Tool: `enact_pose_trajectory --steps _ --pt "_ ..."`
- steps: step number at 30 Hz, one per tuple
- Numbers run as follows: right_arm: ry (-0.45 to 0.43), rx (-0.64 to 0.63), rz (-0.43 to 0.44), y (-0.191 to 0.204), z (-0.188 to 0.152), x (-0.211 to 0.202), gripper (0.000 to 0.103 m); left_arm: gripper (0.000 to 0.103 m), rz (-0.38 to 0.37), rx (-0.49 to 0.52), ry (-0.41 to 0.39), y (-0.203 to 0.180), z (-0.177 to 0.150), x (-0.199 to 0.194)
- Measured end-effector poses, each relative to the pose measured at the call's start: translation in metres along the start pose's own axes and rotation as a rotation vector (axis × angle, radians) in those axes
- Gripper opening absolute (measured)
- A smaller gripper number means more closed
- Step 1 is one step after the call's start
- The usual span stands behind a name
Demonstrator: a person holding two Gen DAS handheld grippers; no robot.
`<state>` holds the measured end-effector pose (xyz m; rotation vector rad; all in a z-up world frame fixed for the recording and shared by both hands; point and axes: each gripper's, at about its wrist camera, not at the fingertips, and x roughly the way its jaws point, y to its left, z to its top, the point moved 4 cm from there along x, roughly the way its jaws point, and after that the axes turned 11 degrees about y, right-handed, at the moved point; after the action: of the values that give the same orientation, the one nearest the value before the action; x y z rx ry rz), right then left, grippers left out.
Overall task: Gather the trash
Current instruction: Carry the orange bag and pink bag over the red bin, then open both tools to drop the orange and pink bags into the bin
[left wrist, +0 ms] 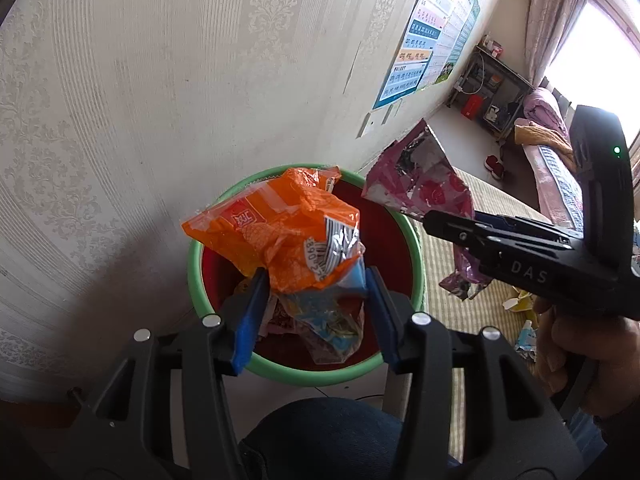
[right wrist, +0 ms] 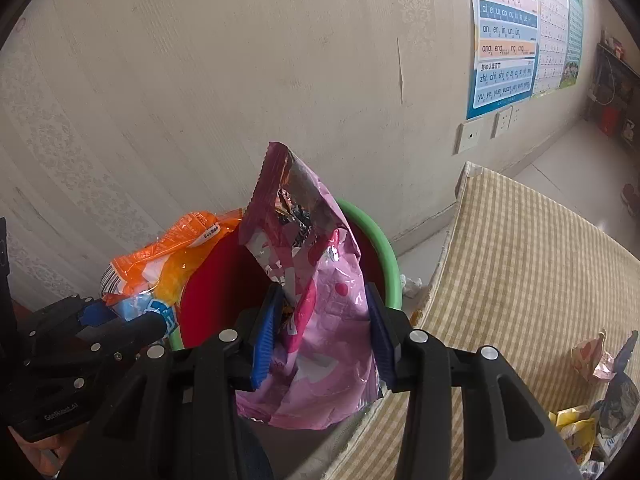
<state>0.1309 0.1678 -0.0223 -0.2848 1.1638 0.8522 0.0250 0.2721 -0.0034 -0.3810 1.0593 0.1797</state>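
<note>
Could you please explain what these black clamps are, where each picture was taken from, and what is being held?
No robot here: a person carries one hand-held gripper in each hand, each with a fisheye camera looking along its blue-padded fingers. The left camera shows the left hand-held gripper clamping an orange wrapper together with a blue wrapper over a red bin with a green rim. The right camera shows the right hand-held gripper pinching a pink snack bag over the same bin. Each picture shows the other gripper at its side. More loose wrappers lie on the checked mat.
</note>
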Motion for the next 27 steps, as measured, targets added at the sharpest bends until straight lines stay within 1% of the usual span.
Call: enact_pose_trajectory --steps 5,6,8,9,10,11,12,13,14,16,20,22,25,27 --pt "0.033 -0.025 0.008 0.0 0.009 0.009 0.041 0.046 -0.02 -0.039 -0.003 0.007 0.005 0.002" --pt "0.04 -0.03 0.006 -0.001 0.01 0.011 0.043 0.047 -0.02 -0.049 -0.003 0.009 0.006 0.002" --pt "0.052 -0.031 0.017 -0.005 0.012 0.013 0.049 0.054 -0.026 -0.07 -0.008 0.012 0.008 0.001" --pt "0.055 -0.029 0.022 -0.006 0.013 0.013 0.055 0.061 -0.036 -0.079 -0.009 0.014 0.009 0.0" --pt "0.057 -0.027 0.028 -0.007 0.014 0.013 0.067 0.067 -0.044 -0.085 -0.007 0.015 0.009 -0.001" --pt "0.058 -0.023 0.036 -0.007 0.015 0.013 0.072 0.072 -0.041 -0.09 -0.001 0.016 0.01 0.0" --pt "0.062 -0.019 0.043 -0.008 0.015 0.013 0.077 0.083 -0.031 -0.093 -0.003 0.018 0.011 -0.001" --pt "0.065 -0.014 0.045 -0.008 0.016 0.012 0.08 0.088 -0.02 -0.097 -0.011 0.019 0.011 -0.003" --pt "0.063 -0.008 0.045 -0.009 0.016 0.01 0.081 0.089 -0.016 -0.102 -0.016 0.021 0.011 -0.005" --pt "0.05 0.006 0.045 -0.011 0.015 0.0 0.089 0.097 -0.004 -0.113 -0.026 0.024 0.012 -0.01" --pt "0.026 0.016 0.037 -0.018 0.002 -0.022 0.092 0.097 0.03 -0.128 -0.053 0.023 0.01 -0.023" --pt "0.009 0.021 0.02 -0.024 -0.008 -0.037 0.094 0.097 0.041 -0.126 -0.059 0.016 0.008 -0.028" --pt "-0.012 0.042 0.006 -0.038 -0.027 -0.058 0.096 0.097 0.037 -0.096 -0.068 -0.004 0.004 -0.036" --pt "-0.022 0.061 -0.003 -0.049 -0.042 -0.072 0.096 0.097 0.034 -0.079 -0.06 -0.021 -0.001 -0.039"
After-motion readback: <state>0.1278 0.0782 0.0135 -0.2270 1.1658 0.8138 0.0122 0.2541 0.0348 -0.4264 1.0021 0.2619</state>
